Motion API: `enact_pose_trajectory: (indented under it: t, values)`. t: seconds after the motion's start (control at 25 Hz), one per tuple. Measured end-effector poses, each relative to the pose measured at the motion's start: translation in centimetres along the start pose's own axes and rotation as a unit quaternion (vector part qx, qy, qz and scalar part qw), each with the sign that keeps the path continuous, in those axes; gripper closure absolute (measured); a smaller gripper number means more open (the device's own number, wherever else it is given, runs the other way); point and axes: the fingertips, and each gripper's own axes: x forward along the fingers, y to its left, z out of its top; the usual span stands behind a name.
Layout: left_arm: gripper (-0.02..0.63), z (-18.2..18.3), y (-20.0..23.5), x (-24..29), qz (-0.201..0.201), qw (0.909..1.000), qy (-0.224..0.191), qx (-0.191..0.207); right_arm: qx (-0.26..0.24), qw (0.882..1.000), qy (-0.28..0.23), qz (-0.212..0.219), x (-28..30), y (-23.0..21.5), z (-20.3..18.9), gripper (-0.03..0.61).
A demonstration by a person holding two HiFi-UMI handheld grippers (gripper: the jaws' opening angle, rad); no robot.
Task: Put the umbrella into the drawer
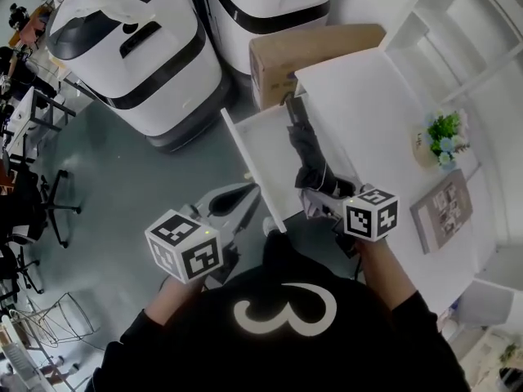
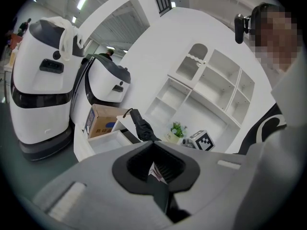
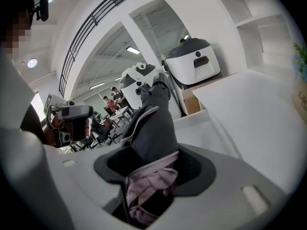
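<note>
A dark grey folded umbrella [image 1: 306,149] hangs over the open white drawer [image 1: 260,141], handle end towards the cardboard box. My right gripper [image 1: 324,193] is shut on its lower end. In the right gripper view the umbrella [image 3: 153,123] rises out of the jaws and pink-lined fabric bunches between the pads [image 3: 192,169]. My left gripper [image 1: 231,208] is to the left of the drawer's front panel, over the floor, and looks shut with nothing in it. The left gripper view shows the umbrella [image 2: 141,127] above the drawer [image 2: 103,143], beyond the left gripper [image 2: 156,169].
The drawer belongs to a white desk [image 1: 368,113] carrying a potted plant [image 1: 441,137] and a picture frame [image 1: 445,211]. A cardboard box [image 1: 302,51] stands behind the drawer. Two big white robots [image 1: 139,55] stand on the grey floor at left, and white shelving [image 1: 458,31] stands at right.
</note>
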Motion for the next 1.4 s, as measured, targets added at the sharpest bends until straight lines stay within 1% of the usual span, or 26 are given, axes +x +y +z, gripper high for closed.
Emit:
enact_pose_trajectory:
  t: [0.12, 0.24, 0.36, 0.56, 0.76, 1.04, 1.2, 1.4]
  values:
    - [0.606, -0.1, 2.1, 0.9, 0.010, 0.9998, 0.006, -0.013, 0.007, 1.000, 0.018, -0.005, 2.2, -1.6, -0.1, 0.333]
    - [0.606, -0.3, 4.0, 1.6, 0.019, 0.9993, 0.011, -0.030, 0.005, 0.999, 0.039, -0.016, 4.5, -3.2, -0.7, 0.333]
    - [0.606, -0.6, 5.5, 2.1, 0.029, 0.9986, 0.014, -0.042, 0.001, 0.997, 0.067, -0.029, 6.8, -4.9, -2.0, 0.333]
    - [0.606, -1.0, 7.6, 2.9, 0.041, 0.9975, 0.021, -0.054, 0.008, 0.994, 0.103, -0.046, 9.9, -8.0, -4.1, 0.334]
    - [0.606, -1.4, 9.1, 3.1, 0.059, 0.9958, 0.025, -0.065, 0.006, 0.987, 0.148, -0.071, 12.1, -10.8, -6.4, 0.334]
    - [0.606, -2.2, 11.2, 3.3, 0.077, 0.9933, 0.035, -0.079, 0.014, 0.980, 0.176, -0.087, 14.5, -13.6, -7.5, 0.334]
    - [0.606, -2.7, 11.9, 3.4, 0.082, 0.9922, 0.043, -0.084, 0.021, 0.974, 0.202, -0.099, 15.8, -15.4, -8.5, 0.334]
    - [0.606, -2.7, 12.8, 3.4, 0.086, 0.9912, 0.045, -0.089, 0.007, 0.966, 0.235, -0.105, 17.1, -16.6, -9.4, 0.334]
